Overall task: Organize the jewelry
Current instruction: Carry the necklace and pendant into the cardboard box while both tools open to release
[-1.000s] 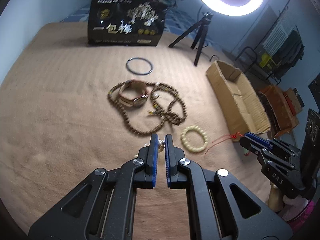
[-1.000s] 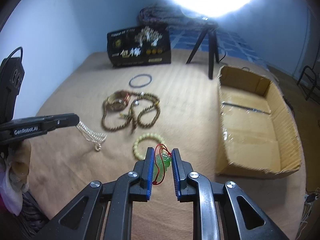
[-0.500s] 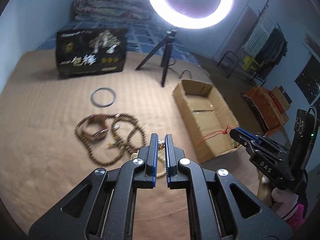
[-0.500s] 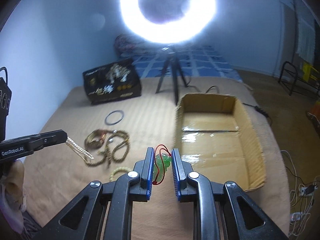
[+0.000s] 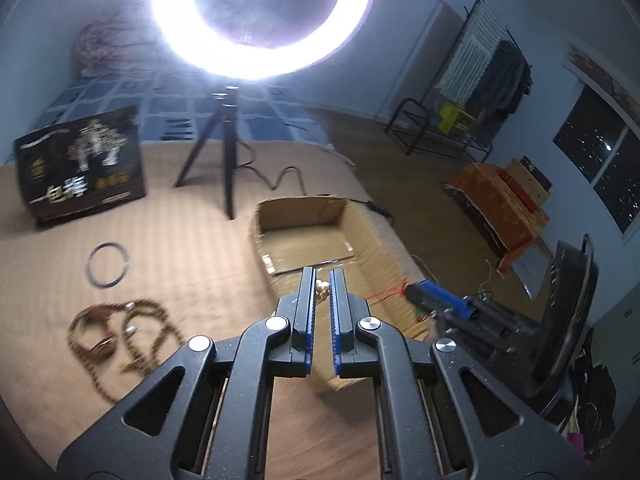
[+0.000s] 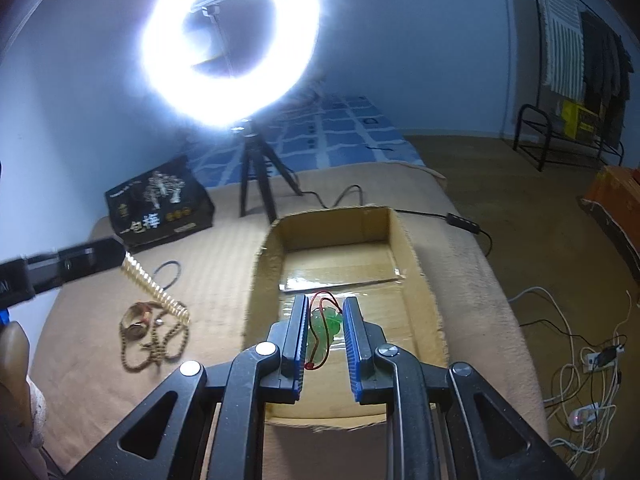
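- Pearl strand [image 6: 156, 286] hangs from my left gripper [image 5: 321, 278]; its jaws are closed on the beads, which peek out pale between the tips in the left wrist view and trail down as a blurred string in the right wrist view.
- Green pendant [image 6: 328, 320] on a red cord [image 6: 320, 344] sits pinched between the jaws of my right gripper [image 6: 326, 306], the cord looping above and below the stone.
- Both grippers are up over the cardboard box [image 6: 416, 264], which lies open-topped on the tan bedspread [image 6: 224, 264]; the pendant hangs above the box's taped floor, and the left tips line up with the box's near half in the left wrist view.
- From the left camera I see the right gripper [image 5: 416, 294] beside the box's right wall, red cord showing at its tip.
- Left on the bedspread, away from both jaws: a brown bead necklace [image 5: 120, 336] tangled around a watch [image 6: 136, 320], and a dark bangle [image 5: 107, 264] lying apart from them towards the black printed box [image 5: 80, 168].
- Ring light [image 5: 260, 16] on its tripod [image 5: 224, 152] stands behind the cardboard box, glaring into both cameras.
- I cannot tell whether the pearl strand touches anything below it; it is motion-blurred.
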Demonstrator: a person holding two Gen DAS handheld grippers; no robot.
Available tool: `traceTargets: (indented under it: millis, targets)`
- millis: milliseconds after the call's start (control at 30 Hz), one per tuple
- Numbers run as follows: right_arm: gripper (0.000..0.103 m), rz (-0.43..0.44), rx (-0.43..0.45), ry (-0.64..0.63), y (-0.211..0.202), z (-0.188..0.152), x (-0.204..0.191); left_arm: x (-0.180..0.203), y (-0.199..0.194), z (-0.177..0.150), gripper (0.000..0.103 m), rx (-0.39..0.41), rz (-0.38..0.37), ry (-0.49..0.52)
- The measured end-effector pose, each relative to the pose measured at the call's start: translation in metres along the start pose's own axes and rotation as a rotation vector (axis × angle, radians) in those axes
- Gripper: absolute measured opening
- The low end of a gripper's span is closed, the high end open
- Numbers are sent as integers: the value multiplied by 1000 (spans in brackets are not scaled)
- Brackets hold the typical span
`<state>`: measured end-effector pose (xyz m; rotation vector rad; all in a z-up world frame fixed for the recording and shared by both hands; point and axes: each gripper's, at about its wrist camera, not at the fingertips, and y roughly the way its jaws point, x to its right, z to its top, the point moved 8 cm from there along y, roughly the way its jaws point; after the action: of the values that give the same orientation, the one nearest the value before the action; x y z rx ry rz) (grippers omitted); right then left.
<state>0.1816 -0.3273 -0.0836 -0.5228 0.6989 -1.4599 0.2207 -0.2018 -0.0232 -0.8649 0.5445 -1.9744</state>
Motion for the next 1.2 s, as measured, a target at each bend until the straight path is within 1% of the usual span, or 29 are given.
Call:
traceTargets:
  millis: [100, 200, 333, 467, 633, 767, 800, 833, 867, 900, 933, 1000, 1200]
  targets:
    - [16, -17, -17, 25, 10, -1, 14, 11, 22, 6, 4, -16, -18, 6]
    - [16, -31, -37, 44, 18, -3, 26, 19, 45, 5, 4, -46, -26, 17]
    - [16, -44, -78, 59, 34, -10, 38, 20, 79, -3, 4, -95, -5, 28]
    - [16, -56, -112, 80, 45, -19, 48, 11, 106, -17, 4, -147, 24, 9]
    - [16, -75, -128, 95, 50, -21, 59, 2, 126, -31, 4, -190, 49, 9]
    - [17, -73, -142, 99, 54, -24, 62, 1, 132, -34, 4, -205, 60, 10]
    - [22, -74, -143, 101, 55, -24, 63, 1, 132, -35, 5, -205, 62, 11]
    - [30, -74, -141, 102, 54, -23, 63, 0, 132, -35, 5, -206, 67, 13]
    - [32, -73, -137, 103, 53, -22, 63, -1, 132, -35, 5, -208, 71, 14]
    - [38, -75, -135, 104, 54, -21, 63, -2, 132, -35, 12, -210, 75, 16]
    - [46, -79, -133, 106, 52, -20, 63, -2, 130, -35, 24, -209, 80, 20]
    - [56, -83, -117, 111, 48, -18, 63, -3, 126, -35, 34, -194, 93, 32]
    - [57, -81, -95, 139, 39, -13, 65, -6, 113, -32, 34, -178, 115, 47]
